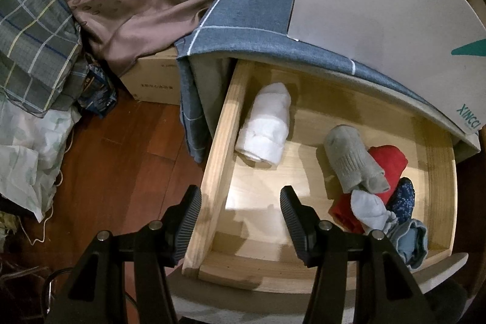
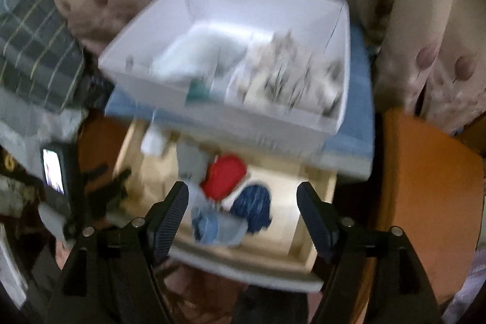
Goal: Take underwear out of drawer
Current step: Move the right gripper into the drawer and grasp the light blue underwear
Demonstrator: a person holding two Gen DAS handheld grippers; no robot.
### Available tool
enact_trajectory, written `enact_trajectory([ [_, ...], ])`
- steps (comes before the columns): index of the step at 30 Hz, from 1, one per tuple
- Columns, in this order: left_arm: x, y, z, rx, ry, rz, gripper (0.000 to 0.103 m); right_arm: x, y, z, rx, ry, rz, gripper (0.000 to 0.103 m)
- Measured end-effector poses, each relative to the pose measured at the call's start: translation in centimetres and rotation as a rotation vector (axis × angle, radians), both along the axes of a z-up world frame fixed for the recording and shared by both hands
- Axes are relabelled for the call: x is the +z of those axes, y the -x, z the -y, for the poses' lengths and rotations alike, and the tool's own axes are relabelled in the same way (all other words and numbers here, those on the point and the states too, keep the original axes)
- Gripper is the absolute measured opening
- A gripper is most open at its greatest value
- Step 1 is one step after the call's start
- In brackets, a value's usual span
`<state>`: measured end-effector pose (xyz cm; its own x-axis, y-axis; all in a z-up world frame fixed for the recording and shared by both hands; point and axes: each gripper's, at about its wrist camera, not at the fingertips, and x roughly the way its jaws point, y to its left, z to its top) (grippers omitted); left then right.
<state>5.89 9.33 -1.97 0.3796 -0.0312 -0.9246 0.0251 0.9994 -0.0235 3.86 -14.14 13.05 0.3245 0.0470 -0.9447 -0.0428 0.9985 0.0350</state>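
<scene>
Underwear (image 2: 252, 210) lies in the pulled-out drawer (image 1: 218, 141) just ahead of the right fingers (image 2: 316, 217), spread wide and empty to take it, while the left fingers (image 1: 188, 214), also wide, straddle its side wall.

Pale smooth wooden drawer (image 1: 223, 123), ribbed knit grey sock (image 1: 352, 160), glossy reddish wood floor (image 1: 127, 172)

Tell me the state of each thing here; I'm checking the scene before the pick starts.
Drawer: pulled open.
White roll: rolled up, lying alone by the drawer's left wall.
Grey sock: folded, overlapping the red garment.
Dark blue patterned piece: bunched in the pile.
White box: open-topped, contents blurred.
Left tongs: open, empty.
Right tongs: open, empty, above the pile.
</scene>
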Motion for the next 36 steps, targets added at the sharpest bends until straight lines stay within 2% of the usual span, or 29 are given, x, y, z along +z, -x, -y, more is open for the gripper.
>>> enact_trajectory([
  [9,0.0,0.1,-0.3,0.003,0.005,-0.002,0.055,-11.5,0.8,-2.7,0.015,-0.057,-0.248,0.071],
  [16,-0.1,0.0,-0.1,-0.003,0.006,-0.005,0.055,-16.6,0.5,-4.2,0.006,-0.050,-0.330,0.073],
  [21,-0.1,-0.1,-0.1,-0.003,0.009,-0.007,0.055,-18.8,0.3,-4.2,-0.013,-0.045,-0.362,0.074],
  [23,-0.1,-0.1,-0.1,-0.004,0.008,-0.007,0.055,-19.4,0.3,-3.7,-0.027,-0.032,-0.355,0.070],
  [25,-0.3,-0.1,-0.1,-0.004,0.007,-0.008,0.055,-19.6,0.5,-3.1,-0.029,-0.038,-0.349,0.060],
  [28,-0.4,-0.1,0.0,-0.004,0.004,-0.010,0.055,-19.4,0.9,-1.9,-0.051,-0.037,-0.336,0.050],
  [36,-0.5,0.0,0.0,-0.007,-0.010,-0.012,0.055,-19.9,2.3,2.1,-0.111,-0.002,-0.326,0.046],
])
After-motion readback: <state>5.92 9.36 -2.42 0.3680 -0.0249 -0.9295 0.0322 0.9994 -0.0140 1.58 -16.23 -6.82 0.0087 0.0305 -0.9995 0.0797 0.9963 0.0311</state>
